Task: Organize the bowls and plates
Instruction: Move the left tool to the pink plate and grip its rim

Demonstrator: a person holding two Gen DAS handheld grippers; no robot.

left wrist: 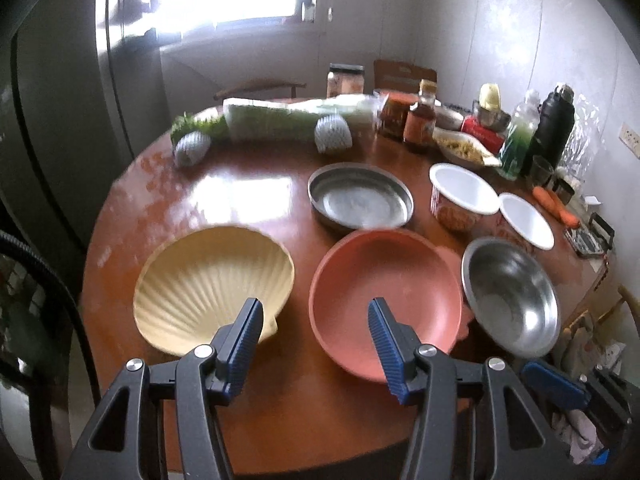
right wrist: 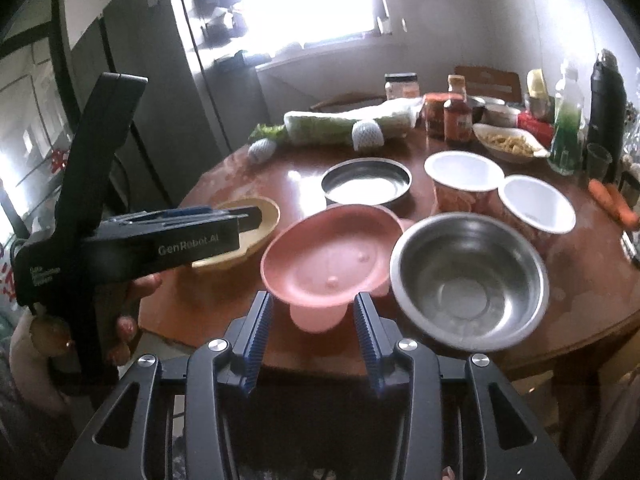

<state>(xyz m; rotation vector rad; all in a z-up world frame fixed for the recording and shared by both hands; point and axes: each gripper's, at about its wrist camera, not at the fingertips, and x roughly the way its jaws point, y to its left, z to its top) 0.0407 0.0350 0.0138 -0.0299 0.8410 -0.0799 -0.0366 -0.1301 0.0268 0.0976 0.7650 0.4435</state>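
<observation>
Bare worktop point(left wrist: 224, 196) lies behind the shell plate point(left wrist: 208, 288); pink bowl point(left wrist: 384, 300) nears the front edge. Left tool point(left wrist: 316, 312) and right tool point(right wrist: 314, 306) hover, agape, empty.

Right gripper point(right wrist: 314, 320): jaws standing apart, hovering before pink bowl point(right wrist: 332, 256). Steel bowl point(right wrist: 468, 280) sitting beside it on round wooden table point(right wrist: 592, 300). Left gripper point(right wrist: 248, 216) reaching over yellow shell dish point(right wrist: 268, 210).
</observation>
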